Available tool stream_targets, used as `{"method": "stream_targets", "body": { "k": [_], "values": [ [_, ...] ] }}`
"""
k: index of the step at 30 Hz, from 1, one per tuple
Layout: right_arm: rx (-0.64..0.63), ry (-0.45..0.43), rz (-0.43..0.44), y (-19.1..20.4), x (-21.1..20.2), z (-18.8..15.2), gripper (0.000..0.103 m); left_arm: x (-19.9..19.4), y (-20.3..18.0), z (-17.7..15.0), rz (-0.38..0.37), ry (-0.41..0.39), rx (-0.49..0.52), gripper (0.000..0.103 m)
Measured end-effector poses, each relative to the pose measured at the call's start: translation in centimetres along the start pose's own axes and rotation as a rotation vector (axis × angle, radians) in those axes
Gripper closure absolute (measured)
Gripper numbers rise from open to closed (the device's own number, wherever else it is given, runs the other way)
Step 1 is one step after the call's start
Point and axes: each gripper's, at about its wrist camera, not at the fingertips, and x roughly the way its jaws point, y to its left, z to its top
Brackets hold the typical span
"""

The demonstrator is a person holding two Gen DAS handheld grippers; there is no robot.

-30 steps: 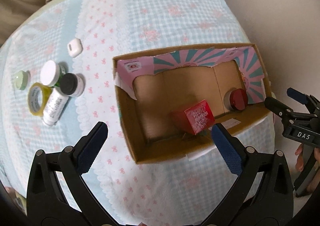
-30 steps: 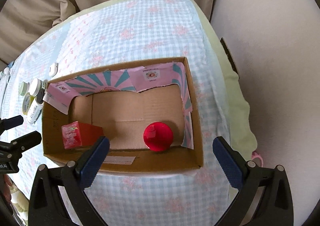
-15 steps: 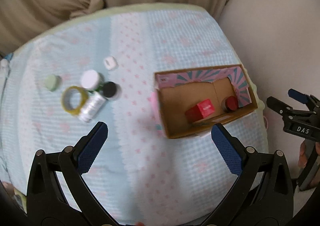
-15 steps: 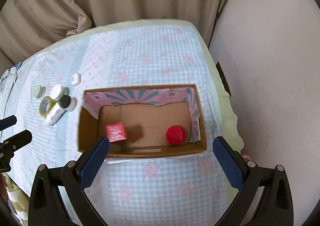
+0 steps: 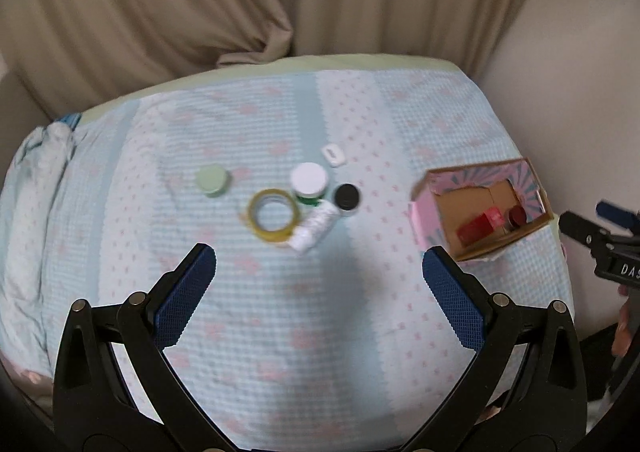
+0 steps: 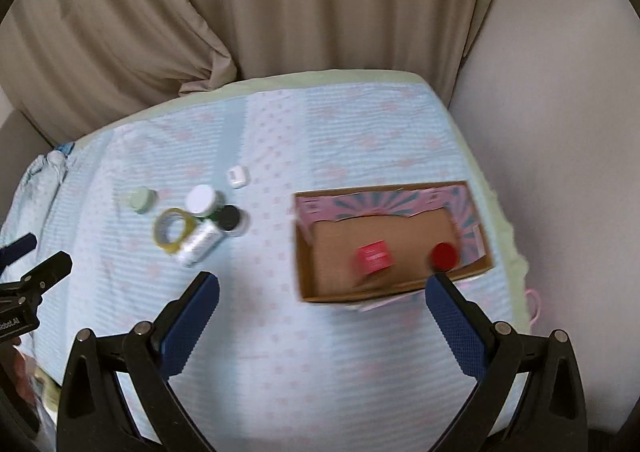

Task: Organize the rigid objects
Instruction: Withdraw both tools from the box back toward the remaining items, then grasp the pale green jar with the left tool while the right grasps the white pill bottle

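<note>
A cardboard box (image 5: 502,242) (image 6: 304,272) sits at the right of the bed. It holds a red carton (image 5: 480,224) (image 6: 374,256) and a red-lidded jar (image 5: 517,217) (image 6: 443,255). Left of it lie a yellow tape roll (image 5: 273,215) (image 6: 173,230), a white-lidded jar (image 5: 309,180) (image 6: 203,199), a black-lidded jar (image 5: 346,197) (image 6: 229,218), a white bottle on its side (image 5: 314,229) (image 6: 199,243), a green-lidded jar (image 5: 212,180) (image 6: 140,199) and a small white case (image 5: 333,154) (image 6: 237,175). My left gripper (image 5: 319,276) and right gripper (image 6: 322,304) are open, empty, high above the bed.
The bed has a light blue checked cover (image 5: 320,312). Beige curtains (image 5: 200,4) hang behind it and a pale wall (image 6: 560,92) runs along its right side. A bunched blue cloth (image 5: 44,156) lies at the left edge.
Both grippers have pulled back and up from the box, so the whole bed shows now. The left view has swung left toward the loose items. Both stay open.
</note>
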Motion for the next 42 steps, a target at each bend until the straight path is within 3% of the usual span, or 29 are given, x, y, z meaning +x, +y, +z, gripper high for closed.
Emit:
{"method": "stream_targets", "body": {
  "k": [8,16,22,33,36,42],
  "values": [
    [0.135,0.037,0.023,8.9,1.7,-0.4,0.000,1.3,11.2,1.1,0.005,-0.011,-0.016,0.000],
    [0.259,0.112,0.071,15.5,6.6,0.1,0.000,8.0,18.6,3.0,0.007,0.060,-0.022,0.000],
    [0.370,0.177,0.103,17.6,11.9,0.7,0.000,14.7,20.8,4.3,0.005,0.119,-0.012,0.000],
    [0.640,0.317,0.141,16.9,24.6,0.9,0.004,30.1,22.3,6.1,0.014,0.236,0.043,0.000],
    [0.675,0.353,0.132,16.7,28.4,0.9,0.014,33.5,22.4,6.1,0.019,0.251,0.052,0.000],
    [0.767,0.424,0.121,16.2,33.7,0.1,0.021,39.1,22.5,6.2,0.050,0.284,0.087,0.000]
  ]
}}
